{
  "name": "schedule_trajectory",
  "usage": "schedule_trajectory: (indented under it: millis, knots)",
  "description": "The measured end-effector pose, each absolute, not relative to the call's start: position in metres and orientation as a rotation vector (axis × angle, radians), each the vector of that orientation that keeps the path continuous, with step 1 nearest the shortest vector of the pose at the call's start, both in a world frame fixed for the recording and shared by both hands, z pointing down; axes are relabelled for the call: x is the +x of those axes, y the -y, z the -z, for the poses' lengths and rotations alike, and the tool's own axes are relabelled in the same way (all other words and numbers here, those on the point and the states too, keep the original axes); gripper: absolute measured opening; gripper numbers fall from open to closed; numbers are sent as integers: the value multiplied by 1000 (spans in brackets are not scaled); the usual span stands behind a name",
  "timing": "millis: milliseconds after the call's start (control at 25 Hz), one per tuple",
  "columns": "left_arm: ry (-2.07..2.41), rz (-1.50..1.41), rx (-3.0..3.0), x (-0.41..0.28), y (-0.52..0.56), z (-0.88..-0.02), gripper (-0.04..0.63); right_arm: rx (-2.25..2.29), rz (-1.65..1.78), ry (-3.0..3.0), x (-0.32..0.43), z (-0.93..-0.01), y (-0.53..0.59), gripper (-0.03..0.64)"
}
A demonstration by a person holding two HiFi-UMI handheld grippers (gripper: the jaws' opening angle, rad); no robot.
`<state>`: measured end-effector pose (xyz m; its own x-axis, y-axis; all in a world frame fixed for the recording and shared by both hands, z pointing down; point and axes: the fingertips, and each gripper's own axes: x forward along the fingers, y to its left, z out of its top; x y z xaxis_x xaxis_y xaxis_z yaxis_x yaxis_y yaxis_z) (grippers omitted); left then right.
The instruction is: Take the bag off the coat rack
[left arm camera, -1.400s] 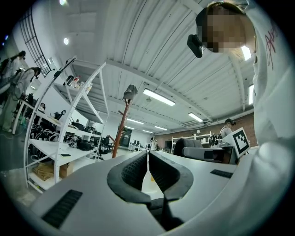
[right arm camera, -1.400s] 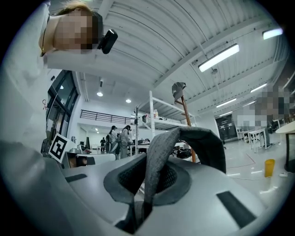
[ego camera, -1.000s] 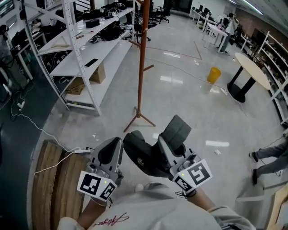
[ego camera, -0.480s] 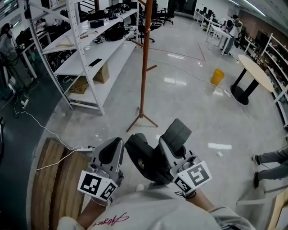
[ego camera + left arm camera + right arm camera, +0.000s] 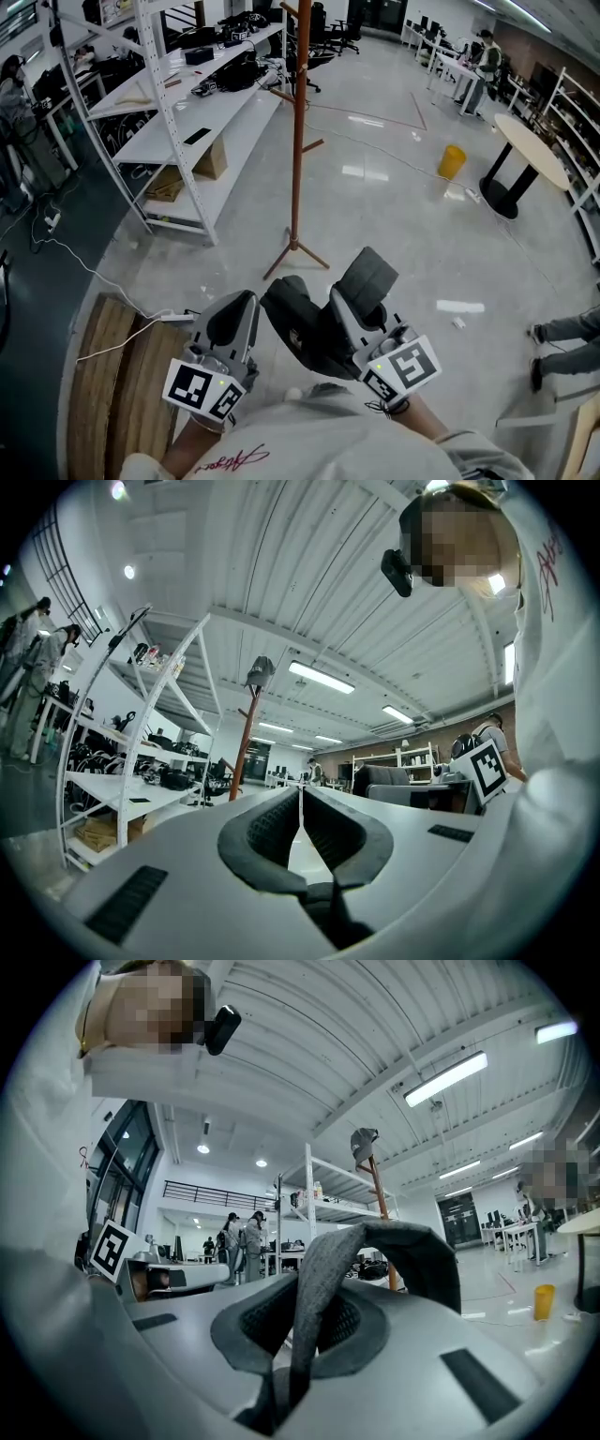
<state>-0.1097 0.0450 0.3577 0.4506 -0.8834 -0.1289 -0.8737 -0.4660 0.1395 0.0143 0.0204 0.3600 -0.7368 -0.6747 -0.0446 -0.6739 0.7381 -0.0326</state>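
Note:
The brown wooden coat rack (image 5: 298, 141) stands on the shiny floor some way ahead of me, and its pole (image 5: 246, 742) also shows in the left gripper view. The dark grey bag (image 5: 298, 328) hangs free of the rack, close to my body. My right gripper (image 5: 337, 302) is shut on its grey strap (image 5: 314, 1307), which loops up and over the jaws (image 5: 412, 1246). My left gripper (image 5: 247, 302) is just left of the bag. Its pads meet at the tips (image 5: 300, 794) with nothing between them.
White metal shelving (image 5: 178, 112) with boxes and gear runs along the left. A yellow bin (image 5: 449, 157) and a round table (image 5: 530, 150) stand at the right. A person's legs (image 5: 562, 328) show at the right edge. A wooden surface (image 5: 103, 375) and a white cable lie at lower left.
Both grippers and the bag have kept their places. Only the head view has shifted slightly, so the rack sits a little differently in the picture.

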Motion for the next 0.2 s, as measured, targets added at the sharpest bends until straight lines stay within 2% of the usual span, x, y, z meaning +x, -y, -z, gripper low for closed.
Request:
schedule_trajectory:
  millis: [200]
  knots:
    - [1590,277,2634,-109,-44,-357,28,-1115,12,-2884,15,-358,-21,35]
